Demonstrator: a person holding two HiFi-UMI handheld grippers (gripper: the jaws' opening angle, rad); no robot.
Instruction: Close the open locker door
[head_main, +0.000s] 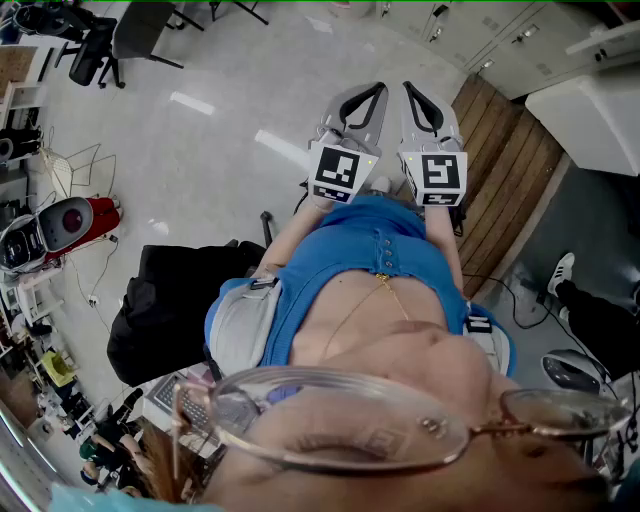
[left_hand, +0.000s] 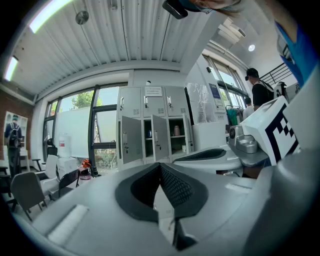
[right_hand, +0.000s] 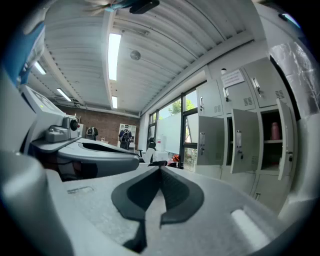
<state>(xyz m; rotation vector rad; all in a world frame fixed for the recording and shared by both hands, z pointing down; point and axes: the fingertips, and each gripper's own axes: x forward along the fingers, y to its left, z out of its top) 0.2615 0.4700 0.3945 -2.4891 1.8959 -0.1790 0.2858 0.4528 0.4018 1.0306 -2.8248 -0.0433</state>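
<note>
A bank of grey lockers (left_hand: 150, 107) stands some way ahead across the room. Two of its doors hang open side by side, one (left_hand: 131, 140) left of the other (left_hand: 161, 137); they also show as the nearer door (right_hand: 211, 141) and the farther door (right_hand: 245, 140). Shelves with a pink bottle (left_hand: 176, 131) show inside. Both grippers are held close to the person's chest, side by side and far from the lockers. My left gripper (left_hand: 160, 166) (head_main: 368, 95) is shut with nothing in it. My right gripper (right_hand: 160, 169) (head_main: 418, 97) is shut and empty too.
A black bag (head_main: 170, 300) lies on the grey floor at the left, with a red device (head_main: 70, 220) farther left. Office chairs (head_main: 130, 30) stand at the back. A white counter (head_main: 590, 110) and wooden flooring (head_main: 510, 170) are at the right. A person in black (left_hand: 260, 92) stands at the right of the lockers.
</note>
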